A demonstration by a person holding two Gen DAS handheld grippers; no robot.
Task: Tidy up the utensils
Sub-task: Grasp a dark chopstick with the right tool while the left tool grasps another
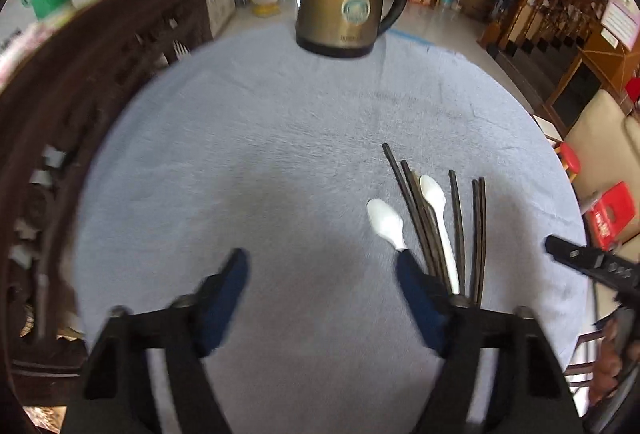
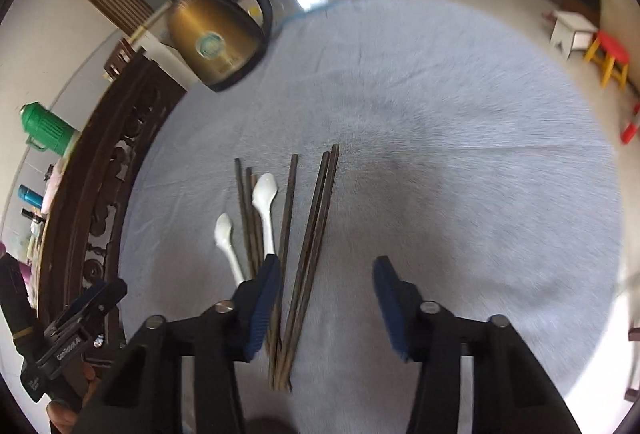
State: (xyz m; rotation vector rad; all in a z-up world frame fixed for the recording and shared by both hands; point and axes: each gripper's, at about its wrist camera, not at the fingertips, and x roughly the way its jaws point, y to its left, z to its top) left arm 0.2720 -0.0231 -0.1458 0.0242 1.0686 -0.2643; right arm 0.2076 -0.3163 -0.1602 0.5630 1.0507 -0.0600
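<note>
A bundle of dark chopsticks (image 2: pixel 308 254) lies on the grey-blue cloth of the table (image 2: pixel 460 153), fanned out, on the near side of the cloth from the brass-coloured kettle (image 1: pixel 348 1) that stands at the far edge. Two white spoons lie with the chopsticks: one spoon (image 2: pixel 265 209) rests among the sticks, the other spoon (image 1: pixel 386 222) lies just beside them on the cloth. The left tool (image 1: pixel 322 266) hangs over bare cloth beside the chopsticks, its jaws apart with nothing between them; its right finger covers the handle end of the outer spoon. The right tool (image 2: pixel 326 274) hangs over the chopsticks' near ends, jaws apart, several sticks showing between the pads (image 2: pixel 266 294) without being pinched.
</note>
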